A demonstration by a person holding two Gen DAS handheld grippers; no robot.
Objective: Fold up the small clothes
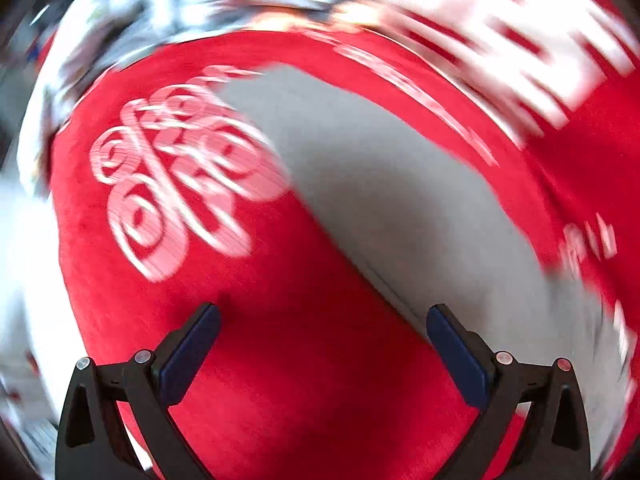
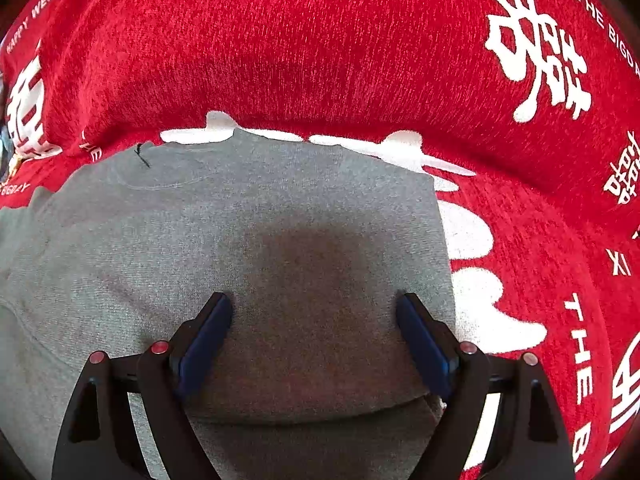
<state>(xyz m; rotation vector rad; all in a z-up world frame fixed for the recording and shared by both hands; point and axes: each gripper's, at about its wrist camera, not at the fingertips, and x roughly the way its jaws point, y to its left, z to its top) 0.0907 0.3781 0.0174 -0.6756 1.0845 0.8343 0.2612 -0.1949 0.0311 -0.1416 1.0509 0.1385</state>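
The main risk here is a sloppy fold: the right tongs (image 2: 314, 308) hang spread wide over the grey garment (image 2: 248, 248) with nothing pinched between them, so if they close where they point, in the flat middle of the cloth and not on an edge or corner, they would likely bunch up a ridge of fabric or drag several layers at once. The left tongs (image 1: 323, 320), also spread and empty, look over the red cloth (image 1: 280, 360) just beside the garment's straight edge; that view is heavily smeared, so a grab from there could easily miss the hem or catch the red cloth beneath, pulling the whole cover askew. The garment is a small grey knit piece lying flat on the red cloth with white printed characters that covers the worktop; its neckline with a short dark thread faces away from the right tongs, its right side runs straight, and a fold line crosses it near the tongs.
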